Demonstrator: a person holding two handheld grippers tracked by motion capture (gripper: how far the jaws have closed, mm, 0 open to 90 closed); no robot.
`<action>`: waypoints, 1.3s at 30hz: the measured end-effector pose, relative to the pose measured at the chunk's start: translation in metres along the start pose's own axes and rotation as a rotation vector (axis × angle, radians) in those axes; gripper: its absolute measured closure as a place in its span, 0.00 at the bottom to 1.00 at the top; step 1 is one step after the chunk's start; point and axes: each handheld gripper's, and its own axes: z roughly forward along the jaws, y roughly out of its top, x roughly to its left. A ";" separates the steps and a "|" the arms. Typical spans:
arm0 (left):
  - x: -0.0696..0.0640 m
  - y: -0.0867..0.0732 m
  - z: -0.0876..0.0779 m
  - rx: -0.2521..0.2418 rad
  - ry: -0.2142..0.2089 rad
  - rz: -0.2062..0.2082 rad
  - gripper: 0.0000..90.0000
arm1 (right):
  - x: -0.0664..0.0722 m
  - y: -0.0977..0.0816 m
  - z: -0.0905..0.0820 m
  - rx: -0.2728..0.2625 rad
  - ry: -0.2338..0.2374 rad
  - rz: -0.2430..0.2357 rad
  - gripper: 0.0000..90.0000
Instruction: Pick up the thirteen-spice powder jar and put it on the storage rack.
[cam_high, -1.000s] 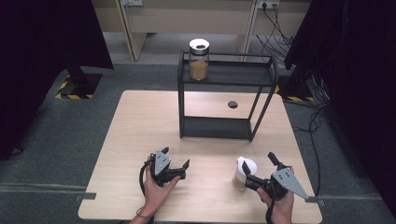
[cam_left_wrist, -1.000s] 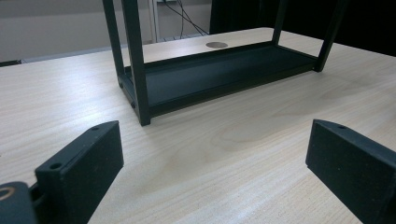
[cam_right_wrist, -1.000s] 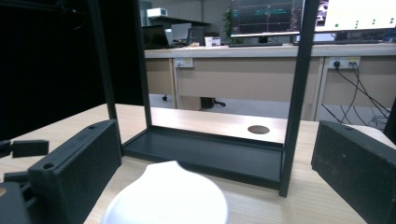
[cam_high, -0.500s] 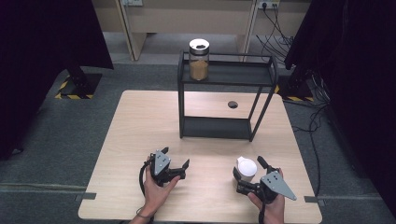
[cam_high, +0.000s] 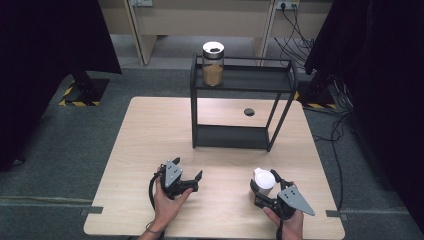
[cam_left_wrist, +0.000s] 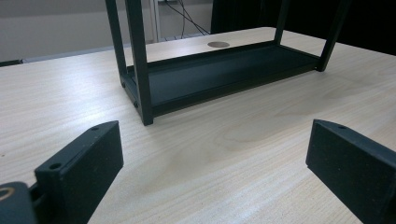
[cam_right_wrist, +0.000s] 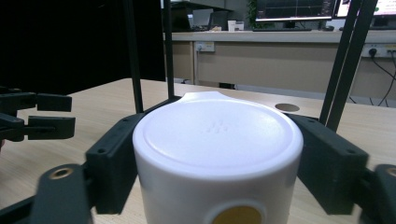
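Pale wooden table (black rack on it) on grey carpet.

Both grippers black, blocky jaws with small screw holes. Right gripper carries grey three-cornered plate; left gripper a squarer grey plate, looped black cable. Forearms unsleeved.

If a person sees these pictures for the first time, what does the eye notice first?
Probably the white lidded container at the table's near right, clamped between the jaws of the right gripper, which have just closed on it. Next comes the black two-shelf rack mid-table, with a glass jar of brown contents on its top shelf.
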 end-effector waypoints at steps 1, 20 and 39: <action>0.000 0.000 0.000 0.000 0.000 0.000 0.04 | 0.000 0.000 0.000 0.001 0.003 -0.001 0.31; 0.001 0.000 0.000 -0.003 0.000 -0.007 0.04 | 0.019 0.002 0.000 -0.017 -0.075 0.000 0.34; 0.000 -0.002 -0.001 -0.010 0.002 -0.003 0.04 | 0.042 0.023 0.015 -0.053 -0.200 0.015 0.34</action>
